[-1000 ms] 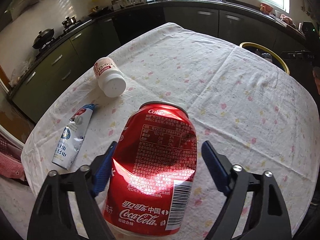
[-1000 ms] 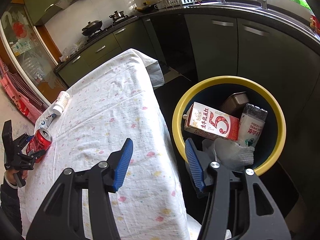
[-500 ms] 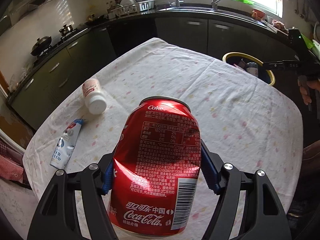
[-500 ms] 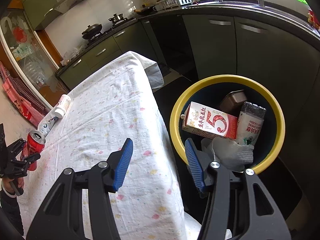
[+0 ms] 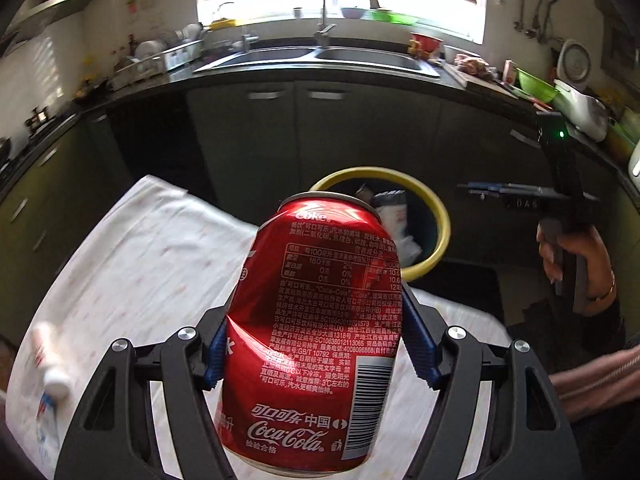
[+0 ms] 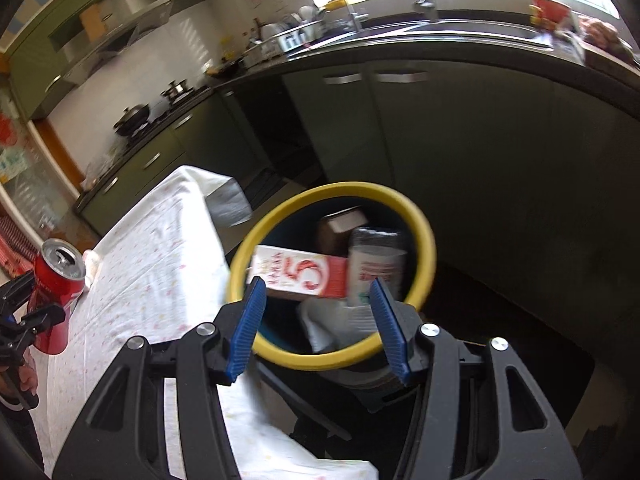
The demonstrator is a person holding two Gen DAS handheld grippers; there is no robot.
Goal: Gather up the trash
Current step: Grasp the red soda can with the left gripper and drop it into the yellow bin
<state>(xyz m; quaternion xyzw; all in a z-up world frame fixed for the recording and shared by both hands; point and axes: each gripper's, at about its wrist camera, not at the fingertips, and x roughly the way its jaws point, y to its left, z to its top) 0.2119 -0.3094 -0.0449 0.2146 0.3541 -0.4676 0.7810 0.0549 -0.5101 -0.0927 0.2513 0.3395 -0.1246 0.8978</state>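
My left gripper (image 5: 320,340) is shut on a dented red Coca-Cola can (image 5: 316,340), held upright above the clothed table (image 5: 132,256); the blue pads press its sides. Beyond the can stands the yellow-rimmed bin (image 5: 436,220) on the floor. In the right wrist view the can (image 6: 58,276) shows at far left in the left gripper (image 6: 28,320). My right gripper (image 6: 316,324) is open and empty, hovering over the bin (image 6: 240,256), which holds a red-and-white carton (image 6: 300,272), a bottle (image 6: 376,264) and a white cloth.
A white bottle (image 5: 48,356) and a tube (image 5: 44,428) lie on the table's left edge. Dark cabinets (image 5: 340,140), a sink and worktop run behind the bin. A person's hand (image 5: 576,256) holds the right gripper at the right.
The left gripper closed on the can, lifted it off the table and swung toward the bin. The right gripper shifted and rolled so the bin now sits between its fingers.
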